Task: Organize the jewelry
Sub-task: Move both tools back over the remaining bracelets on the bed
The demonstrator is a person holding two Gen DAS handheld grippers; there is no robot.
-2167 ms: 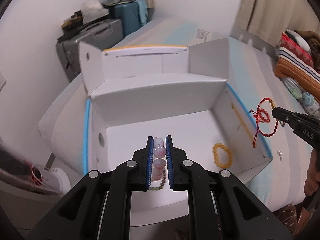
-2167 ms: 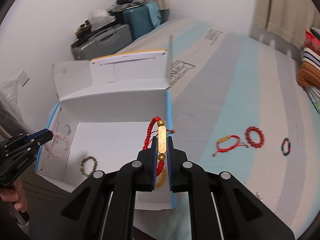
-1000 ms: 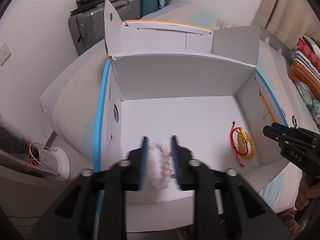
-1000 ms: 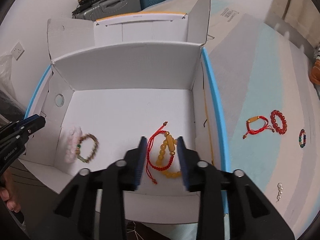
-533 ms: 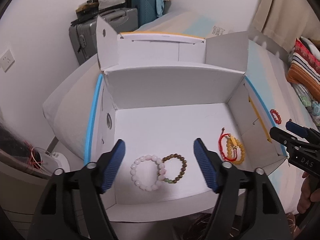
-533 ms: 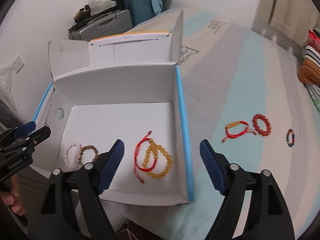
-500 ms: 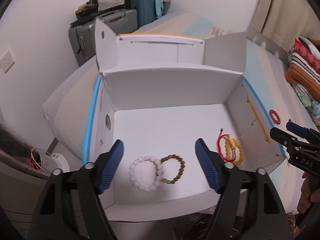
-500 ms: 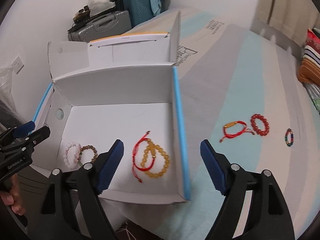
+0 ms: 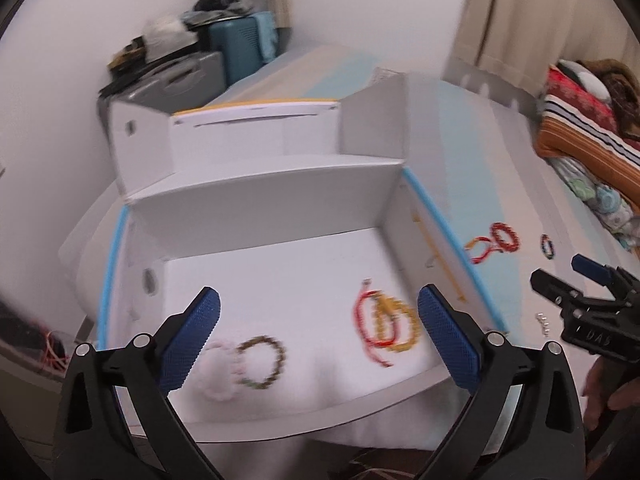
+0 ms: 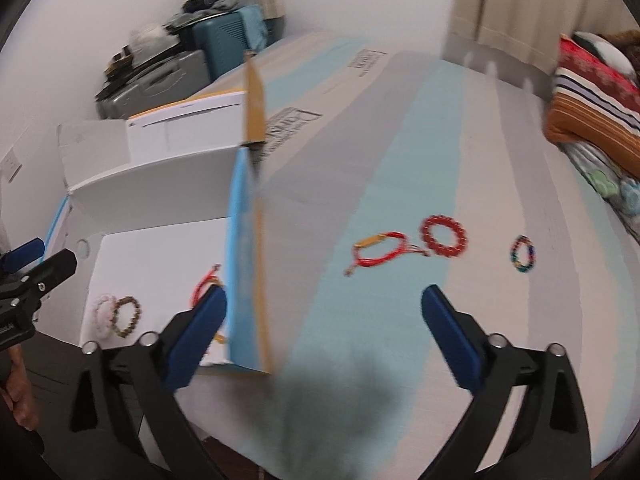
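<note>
A white cardboard box stands open on the bed. Inside lie a pink bead bracelet, a brown bead bracelet, and a red cord bracelet over a yellow bead bracelet. My left gripper is open and empty above the box's near edge. My right gripper is open and empty over the bed, right of the box wall. On the bed ahead lie a red cord bracelet with a gold bar, a red bead bracelet and a multicolour bead bracelet.
Suitcases with clutter stand against the far wall. Folded striped blankets lie at the right of the bed. Small white beads lie on the bed near the box's right corner. The bed's front edge is just below both grippers.
Both grippers let go of their bracelets into the box and opened wide. Since then the right gripper has swung right, out over the bed; the left has shifted slightly right.
</note>
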